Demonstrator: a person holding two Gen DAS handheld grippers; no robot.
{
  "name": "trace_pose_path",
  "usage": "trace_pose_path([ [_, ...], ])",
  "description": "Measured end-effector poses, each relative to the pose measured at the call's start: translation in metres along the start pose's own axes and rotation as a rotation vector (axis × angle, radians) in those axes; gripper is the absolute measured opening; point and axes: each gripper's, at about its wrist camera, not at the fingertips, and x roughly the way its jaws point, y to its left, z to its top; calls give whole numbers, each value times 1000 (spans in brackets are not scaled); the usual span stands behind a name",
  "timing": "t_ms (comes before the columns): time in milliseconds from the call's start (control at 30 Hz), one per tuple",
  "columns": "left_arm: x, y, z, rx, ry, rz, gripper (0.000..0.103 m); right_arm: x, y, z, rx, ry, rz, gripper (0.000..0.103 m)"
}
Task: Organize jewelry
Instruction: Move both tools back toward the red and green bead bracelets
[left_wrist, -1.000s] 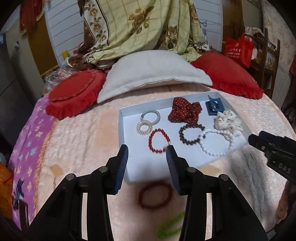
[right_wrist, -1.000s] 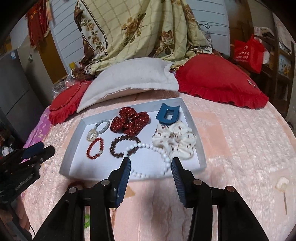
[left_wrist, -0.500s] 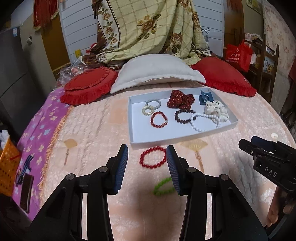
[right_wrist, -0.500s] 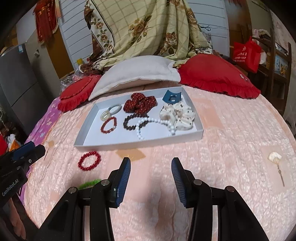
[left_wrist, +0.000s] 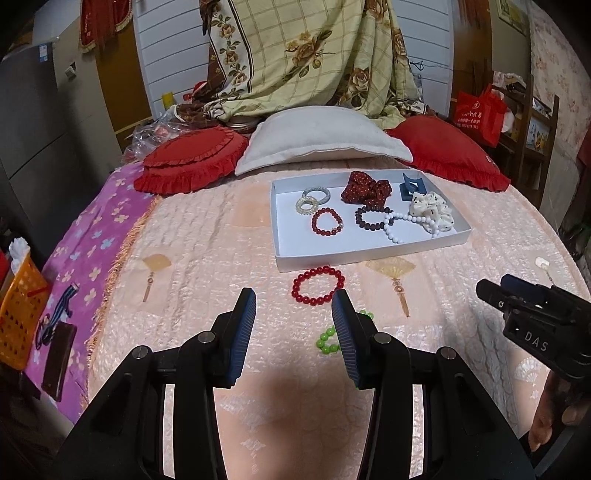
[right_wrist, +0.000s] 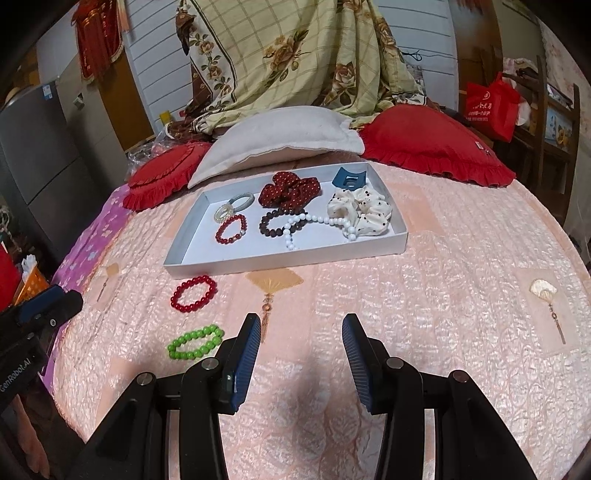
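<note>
A white tray (left_wrist: 332, 254) (right_wrist: 280, 264) lies on the pink bedspread and holds several bracelets, hair ties, scrunchies and a blue claw clip (left_wrist: 412, 184). A red bead bracelet (left_wrist: 317, 285) (right_wrist: 194, 293) lies on the bedspread just in front of the tray. A green bead bracelet (right_wrist: 195, 341) (left_wrist: 327, 341) lies nearer to me, partly hidden behind my left finger. My left gripper (left_wrist: 293, 328) is open and empty, just short of the red bracelet. My right gripper (right_wrist: 301, 354) is open and empty over bare bedspread, to the right of the green bracelet.
A grey pillow (left_wrist: 321, 140) and two red cushions (left_wrist: 192, 162) (left_wrist: 447, 155) lie behind the tray. An orange basket (left_wrist: 18, 306) stands off the bed's left side. Wooden shelves with a red bag (left_wrist: 480, 114) stand at the right.
Both grippers have pulled back from the tray toward the near side of the bed. The red and green bracelets have come fully into view. Both stay open.
</note>
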Motion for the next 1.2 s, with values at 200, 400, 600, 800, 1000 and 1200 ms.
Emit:
trace_pose_path([
  [200,1,9,-4,-16,1,0,42,1,10,-6,-19,14,0,44],
  [400,18,31,-11,-62,46,14,42,12,23,-9,-47,46,8,44],
  [600,48,74,-24,-167,115,58,42,35,42,-14,-87,97,55,44],
  [800,69,103,-35,-245,158,55,42,67,72,-18,-150,151,116,44],
  [1000,92,105,-31,-273,186,-54,42,99,101,-24,-247,187,125,44],
  [1200,118,85,-13,-244,196,-152,42,115,111,-27,-308,182,79,41],
])
